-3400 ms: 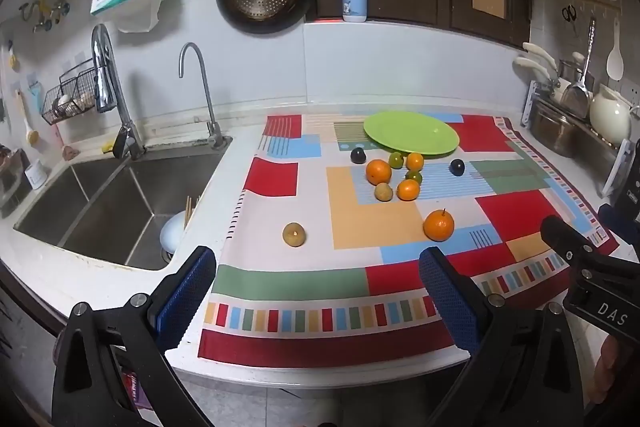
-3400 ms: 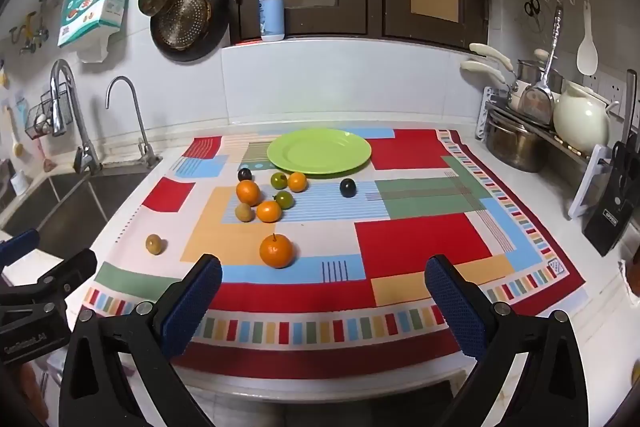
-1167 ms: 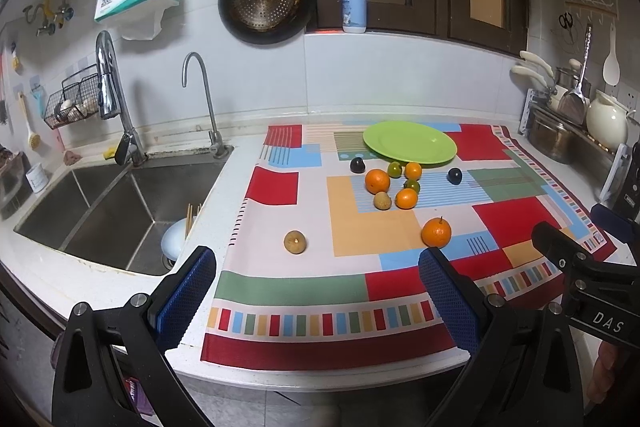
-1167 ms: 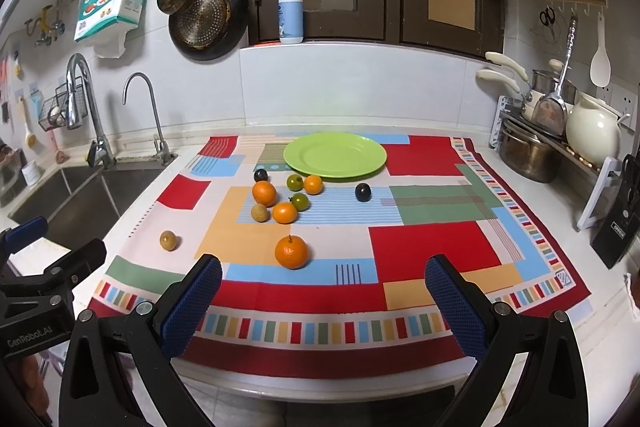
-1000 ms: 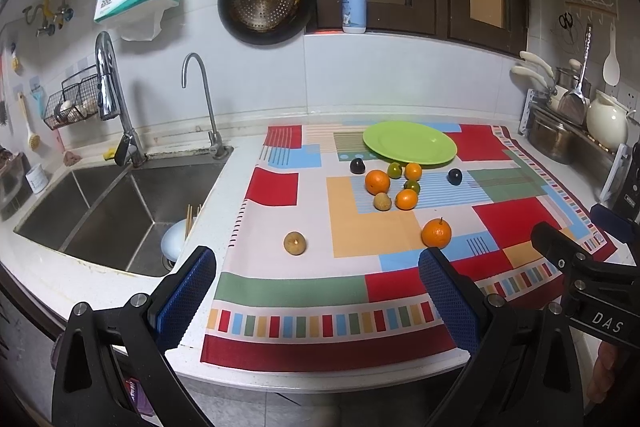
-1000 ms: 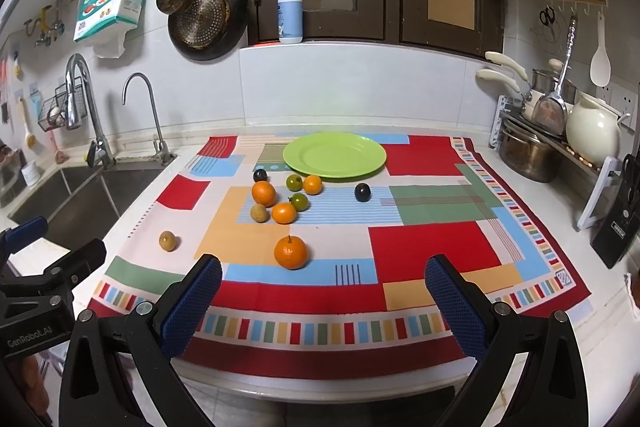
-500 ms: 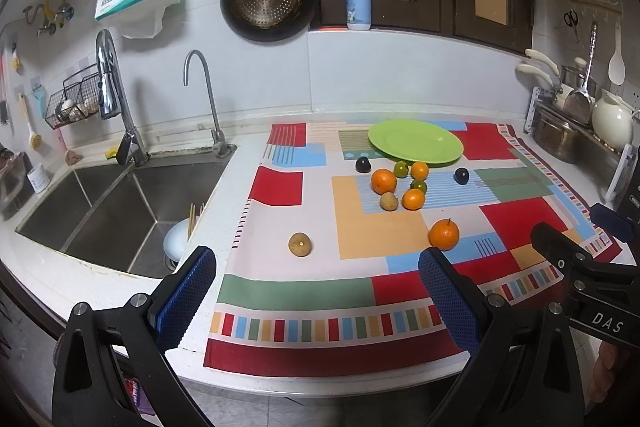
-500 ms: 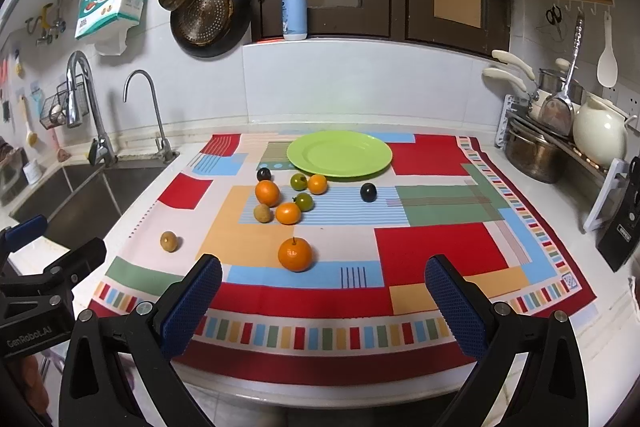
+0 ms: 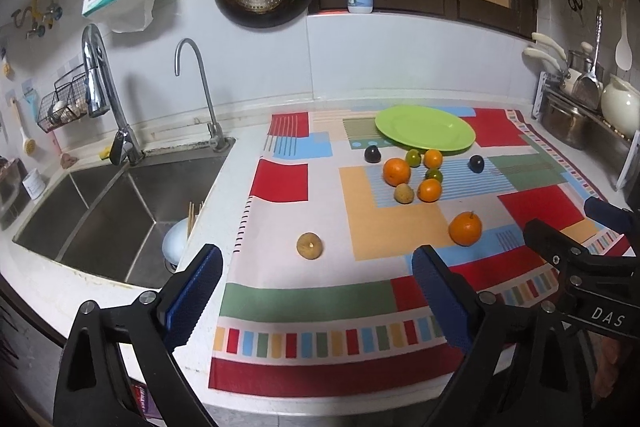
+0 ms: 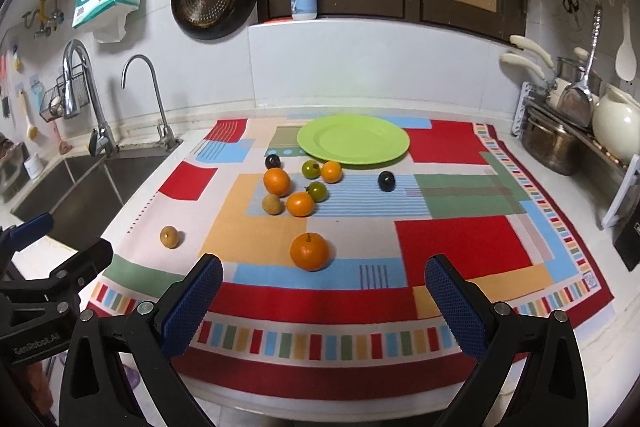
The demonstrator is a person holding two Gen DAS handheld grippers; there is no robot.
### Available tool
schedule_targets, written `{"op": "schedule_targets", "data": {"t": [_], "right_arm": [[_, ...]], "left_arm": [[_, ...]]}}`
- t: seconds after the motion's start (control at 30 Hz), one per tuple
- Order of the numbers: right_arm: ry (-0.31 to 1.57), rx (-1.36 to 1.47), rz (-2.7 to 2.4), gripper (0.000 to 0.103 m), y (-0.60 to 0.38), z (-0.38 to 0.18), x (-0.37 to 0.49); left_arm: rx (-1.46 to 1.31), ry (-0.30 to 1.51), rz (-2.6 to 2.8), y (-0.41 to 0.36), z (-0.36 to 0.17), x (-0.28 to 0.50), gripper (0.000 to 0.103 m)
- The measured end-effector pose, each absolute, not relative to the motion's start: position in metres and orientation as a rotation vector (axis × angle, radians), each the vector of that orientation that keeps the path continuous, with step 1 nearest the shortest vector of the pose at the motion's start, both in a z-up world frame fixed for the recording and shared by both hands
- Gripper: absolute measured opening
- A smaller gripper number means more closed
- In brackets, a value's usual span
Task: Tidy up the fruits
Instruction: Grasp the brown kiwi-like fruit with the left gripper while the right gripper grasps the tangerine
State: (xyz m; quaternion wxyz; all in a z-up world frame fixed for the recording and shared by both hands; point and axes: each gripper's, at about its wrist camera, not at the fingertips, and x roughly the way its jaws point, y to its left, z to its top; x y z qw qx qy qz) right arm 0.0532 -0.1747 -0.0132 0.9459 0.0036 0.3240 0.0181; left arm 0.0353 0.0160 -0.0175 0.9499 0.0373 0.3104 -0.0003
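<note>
Nothing is sorted yet: the round lime-green plastic plate (image 10: pixel 354 139) at the far side of the patchwork cloth (image 10: pixel 452 243) is bare. Nine loose fruits lie nearer, the stalked orange (image 10: pixel 309 251) nearest. My left jaws (image 9: pixel 316 295), just narrowing slightly, and right jaws (image 10: pixel 324 303) are spread, holding nothing.

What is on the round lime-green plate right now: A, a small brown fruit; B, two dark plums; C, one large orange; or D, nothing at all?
D: the round lime-green plate is bare, and all the fruit, including the large stemmed orange, lies on the patterned cloth.
</note>
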Motion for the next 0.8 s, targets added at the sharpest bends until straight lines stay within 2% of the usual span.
{"op": "schedule_targets", "data": {"t": [0.13,0.3,0.6,0.73,0.8], "right_arm": [[0.692,0.014,0.043,0.1,-0.168,-0.022,0.067],[0.745,0.011,0.046,0.095,-0.16,-0.036,0.088],[0.855,0.045,0.039,0.082,-0.154,-0.064,0.124],[0.9,0.065,0.026,0.075,-0.155,-0.076,0.136],[0.919,0.077,0.018,0.073,-0.156,-0.081,0.141]], "left_arm": [[0.079,0.655,-0.016,0.022,-0.026,0.051,0.093],[0.077,0.695,-0.029,0.028,-0.04,0.073,0.084],[0.076,0.805,-0.077,0.036,-0.068,0.116,0.074],[0.076,0.857,-0.118,0.036,-0.081,0.132,0.062],[0.076,0.877,-0.131,0.036,-0.086,0.137,0.06]]}}
